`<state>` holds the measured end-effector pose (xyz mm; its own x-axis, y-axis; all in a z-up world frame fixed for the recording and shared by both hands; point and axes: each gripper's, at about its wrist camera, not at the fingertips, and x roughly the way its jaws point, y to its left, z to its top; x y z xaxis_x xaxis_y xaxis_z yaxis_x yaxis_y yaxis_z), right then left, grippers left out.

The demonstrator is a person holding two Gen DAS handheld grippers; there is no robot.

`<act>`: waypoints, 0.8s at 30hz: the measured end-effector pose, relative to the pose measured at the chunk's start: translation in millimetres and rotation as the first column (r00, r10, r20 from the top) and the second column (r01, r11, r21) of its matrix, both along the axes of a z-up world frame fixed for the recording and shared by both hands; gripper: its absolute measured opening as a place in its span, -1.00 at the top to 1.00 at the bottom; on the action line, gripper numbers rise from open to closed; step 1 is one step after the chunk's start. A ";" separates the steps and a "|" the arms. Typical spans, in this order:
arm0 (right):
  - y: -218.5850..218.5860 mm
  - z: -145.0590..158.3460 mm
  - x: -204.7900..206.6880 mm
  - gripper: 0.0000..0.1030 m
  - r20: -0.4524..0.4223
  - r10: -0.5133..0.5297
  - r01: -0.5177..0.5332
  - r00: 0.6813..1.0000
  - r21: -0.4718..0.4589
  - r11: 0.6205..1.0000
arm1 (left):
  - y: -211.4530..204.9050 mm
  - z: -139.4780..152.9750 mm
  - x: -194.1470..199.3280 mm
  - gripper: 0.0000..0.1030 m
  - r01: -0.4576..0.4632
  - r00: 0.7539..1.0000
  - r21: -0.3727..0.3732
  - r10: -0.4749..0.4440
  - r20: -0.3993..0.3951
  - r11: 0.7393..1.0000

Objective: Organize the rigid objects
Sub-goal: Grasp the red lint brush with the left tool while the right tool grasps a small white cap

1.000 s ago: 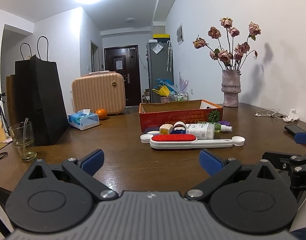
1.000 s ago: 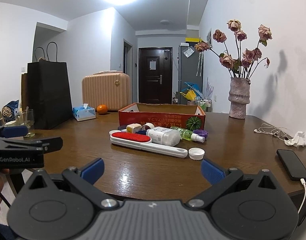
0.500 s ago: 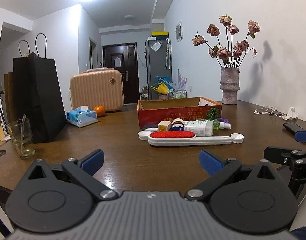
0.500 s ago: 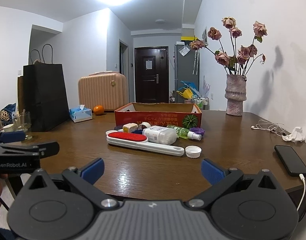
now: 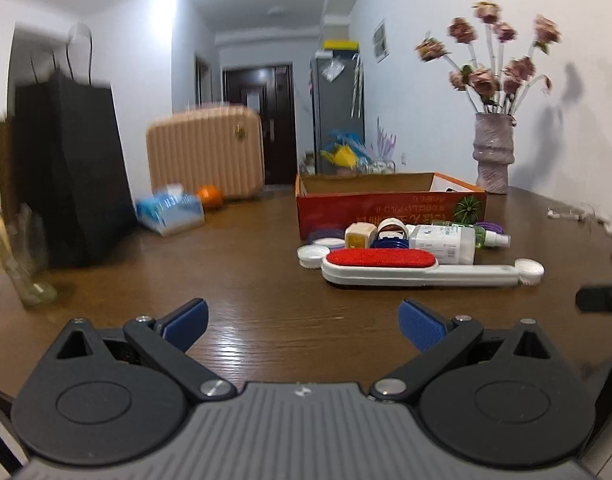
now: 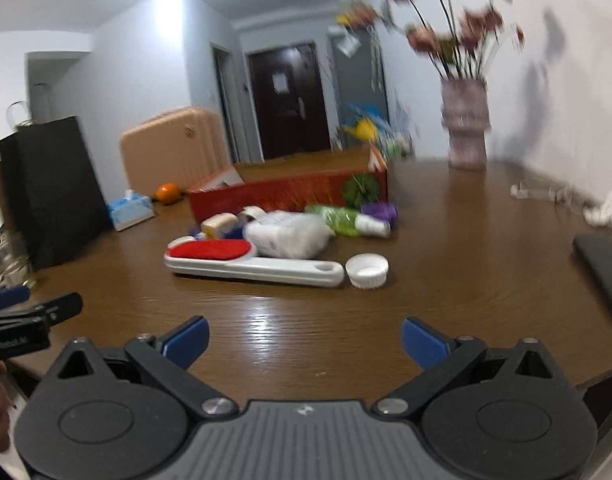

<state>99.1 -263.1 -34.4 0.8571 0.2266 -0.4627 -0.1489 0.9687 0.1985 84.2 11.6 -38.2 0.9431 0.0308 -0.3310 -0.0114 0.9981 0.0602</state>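
Brown wooden table (image 5: pixel 245 280) under red box (image 5: pixel 386 208), lint brush (image 5: pixel 406 268), bottles (image 5: pixel 446 240), caps, vase (image 5: pixel 493 152)

A home: wooden dining table (image 5: pixel 245 280), flower vase (image 5: pixel 493 156), entry door (image 5: pixel 273 120) (suitcase (image 5: pixel 205 152) nearby).

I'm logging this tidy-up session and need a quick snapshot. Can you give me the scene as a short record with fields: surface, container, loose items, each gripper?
surface: brown wooden table
container: open red cardboard box, behind the loose items
loose items: lint brush with red pad lying flat in front; white bottle on its side behind it; green spray bottle; white cap by the brush handle's end
left gripper: open, nothing between the fingers
right gripper: jaws closing slightly, nothing between them
also on table: black paper bag, vase of flowers
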 end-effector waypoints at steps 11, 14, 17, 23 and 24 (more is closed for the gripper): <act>-34.6 -32.6 106.9 0.47 -0.159 -0.049 0.090 0.986 0.257 0.962 | 26.4 9.0 133.5 -1.00 0.108 0.975 -0.187 -0.141 -0.173 0.976; -44.5 -37.8 125.0 0.59 -0.184 -0.056 0.117 0.981 0.339 0.933 | 31.5 12.6 168.2 -0.99 0.116 0.966 -0.254 -0.169 -0.197 0.960; -48.7 -39.5 138.5 0.59 -0.195 -0.056 0.125 0.979 0.363 0.923 | 37.9 12.0 196.3 -0.75 0.122 0.946 -0.344 -0.213 -0.242 0.931; -43.3 -38.8 147.5 0.59 -0.219 -0.032 0.107 0.975 0.338 0.935 | 47.0 -3.2 224.1 -0.42 0.113 0.909 -0.439 -0.271 -0.316 0.891; -41.6 -37.5 146.1 0.59 -0.219 -0.020 0.095 0.975 0.333 0.938 | 47.7 -6.2 226.2 -0.37 0.102 0.908 -0.436 -0.263 -0.326 0.894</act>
<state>245.2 -304.7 -71.9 0.7655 0.3549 -0.5367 -0.0143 0.8432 0.5373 310.4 59.3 -44.4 0.7253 -0.3405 -0.5984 0.1160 0.9172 -0.3813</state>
